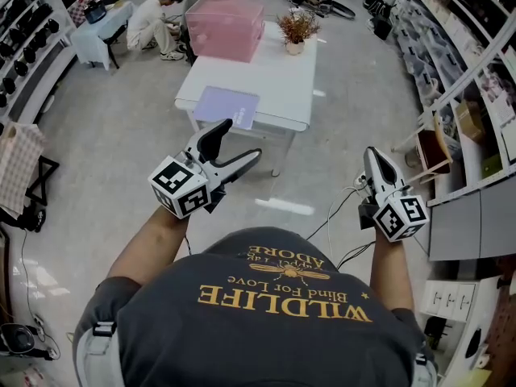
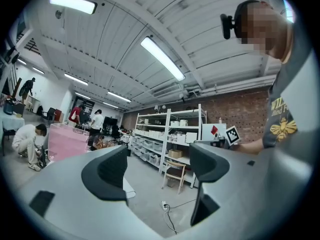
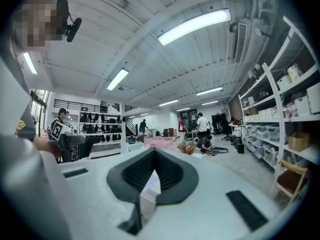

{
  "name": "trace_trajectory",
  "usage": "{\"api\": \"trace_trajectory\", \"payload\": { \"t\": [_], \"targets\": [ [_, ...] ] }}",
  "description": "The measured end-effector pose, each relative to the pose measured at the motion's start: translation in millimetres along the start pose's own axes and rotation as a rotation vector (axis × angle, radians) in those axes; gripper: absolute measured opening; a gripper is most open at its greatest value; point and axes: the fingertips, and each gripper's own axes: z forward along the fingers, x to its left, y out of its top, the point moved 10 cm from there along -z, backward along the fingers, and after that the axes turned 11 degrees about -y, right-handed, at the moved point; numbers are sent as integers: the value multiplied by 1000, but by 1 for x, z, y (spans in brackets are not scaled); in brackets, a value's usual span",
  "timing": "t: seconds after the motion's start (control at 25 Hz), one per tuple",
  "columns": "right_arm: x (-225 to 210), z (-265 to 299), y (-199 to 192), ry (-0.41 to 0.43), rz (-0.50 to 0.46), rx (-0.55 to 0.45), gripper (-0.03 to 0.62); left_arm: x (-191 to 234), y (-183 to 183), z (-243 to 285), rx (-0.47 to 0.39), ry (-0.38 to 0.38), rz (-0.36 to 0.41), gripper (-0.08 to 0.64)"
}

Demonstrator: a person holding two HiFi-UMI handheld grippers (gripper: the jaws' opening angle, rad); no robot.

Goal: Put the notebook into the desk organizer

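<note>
- Two hand-held grippers are held level, both well short of the white rectangular table [image 1: 284, 83].
- The left gripper [image 1: 240, 139] has its jaws spread wide, with nothing between them.
- The right gripper [image 1: 372, 153] has its jaws closed together and holds nothing.
- The flat lavender notebook [image 1: 226, 106] lies at the table's near edge, ahead of the left gripper and well apart from both.
- The pink translucent box-shaped desk organizer [image 1: 226, 27] stands at the table's far end, beyond the notebook.

glossy floor [image 1: 121, 135], translucent plastic organizer [image 1: 226, 27]
</note>
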Motion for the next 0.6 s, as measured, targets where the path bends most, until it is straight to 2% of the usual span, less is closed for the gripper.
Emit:
{"api": "trace_trajectory", "payload": {
  "t": [0.6],
  "targets": [
    [-91, -18, 0, 65, -13, -6, 0, -53, -7, 72, -1, 84, 20, 391]
  ]
}}
